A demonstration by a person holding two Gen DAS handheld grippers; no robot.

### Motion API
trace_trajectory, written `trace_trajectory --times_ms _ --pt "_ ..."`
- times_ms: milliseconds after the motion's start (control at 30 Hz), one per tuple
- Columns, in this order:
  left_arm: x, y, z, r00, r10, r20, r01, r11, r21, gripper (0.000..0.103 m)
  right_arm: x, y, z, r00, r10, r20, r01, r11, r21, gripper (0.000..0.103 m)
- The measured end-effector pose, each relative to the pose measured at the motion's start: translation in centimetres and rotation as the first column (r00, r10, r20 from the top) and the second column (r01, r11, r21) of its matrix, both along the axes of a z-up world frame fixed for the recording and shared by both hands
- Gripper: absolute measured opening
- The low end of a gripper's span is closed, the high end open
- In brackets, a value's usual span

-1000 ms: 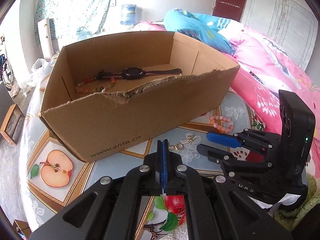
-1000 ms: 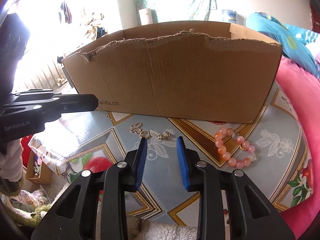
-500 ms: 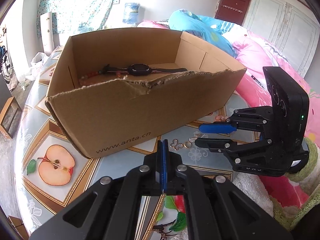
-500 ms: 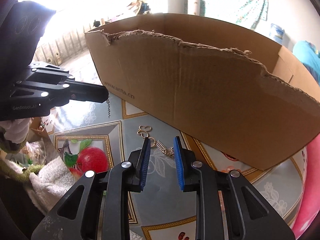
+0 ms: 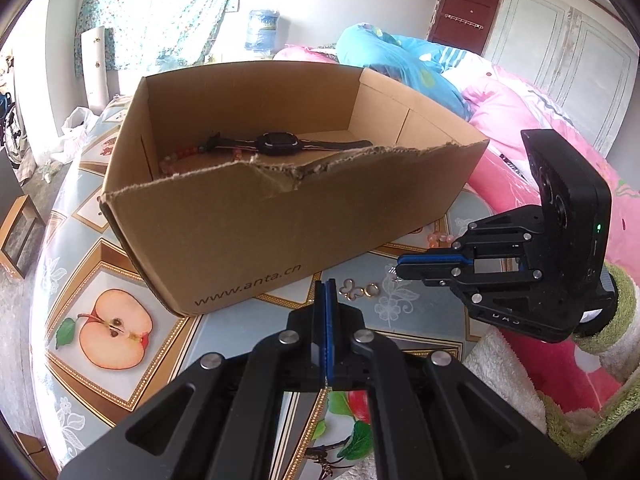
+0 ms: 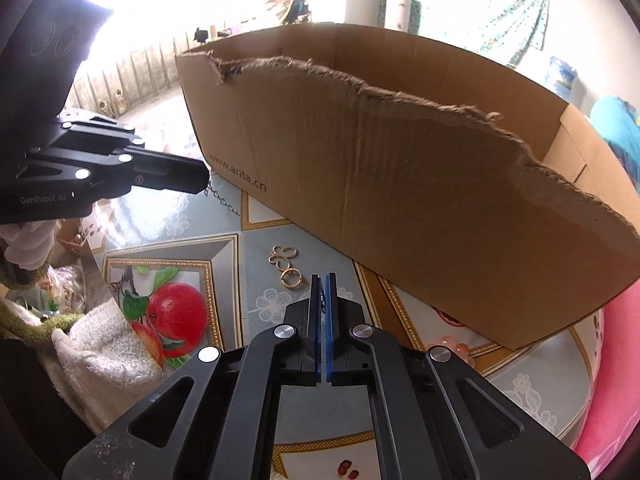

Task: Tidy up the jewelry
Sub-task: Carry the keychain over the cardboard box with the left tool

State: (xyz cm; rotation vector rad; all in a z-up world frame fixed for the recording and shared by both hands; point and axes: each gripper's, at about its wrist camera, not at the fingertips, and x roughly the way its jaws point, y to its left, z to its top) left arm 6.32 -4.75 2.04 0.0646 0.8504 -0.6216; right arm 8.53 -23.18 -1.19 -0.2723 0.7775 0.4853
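An open cardboard box (image 5: 280,232) (image 6: 400,180) stands on the table, holding a black watch (image 5: 278,143) and a beaded bracelet (image 5: 176,158). In front of it lies a small gold ring-and-spring trinket (image 5: 358,290) (image 6: 286,264). My right gripper (image 6: 324,278) (image 5: 400,268) is shut on the trinket's spring end, and the gold rings stick out to the left of its tips. My left gripper (image 5: 326,283) (image 6: 202,180) is shut on a thin chain (image 6: 220,200) that dangles from its tip. A pink bead bracelet (image 5: 438,237) (image 6: 452,346) lies by the box's right corner.
The table carries a fruit-print cloth (image 5: 112,328). A white towel (image 6: 100,344) lies at its near edge. Pink bedding (image 5: 520,128) rises to the right behind the box. The box's torn front wall stands close ahead of both grippers.
My right gripper has swung left and rolled, then shut its jaws on the spring end of the gold trinket. The left gripper has stayed shut and nearly still.
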Motion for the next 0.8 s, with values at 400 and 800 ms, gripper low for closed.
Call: trace_trajectory --times_ms 400,800 --pt "-1.4 1.0 8.1 0.998 -0.035 0.046 0.044 0.973 -0.225 0.0 -4.0 -1.8 10.1 0.981 -0.043 0.189 -0.002 0.973 0.231 0.0" --pt "7.8 -0.9 9.9 1.0 0.002 0.021 0.0 0.996 -0.089 0.0 6.6 -1.6 13.3 0.996 -0.016 -0.09 0.044 0.947 0.319 0.0"
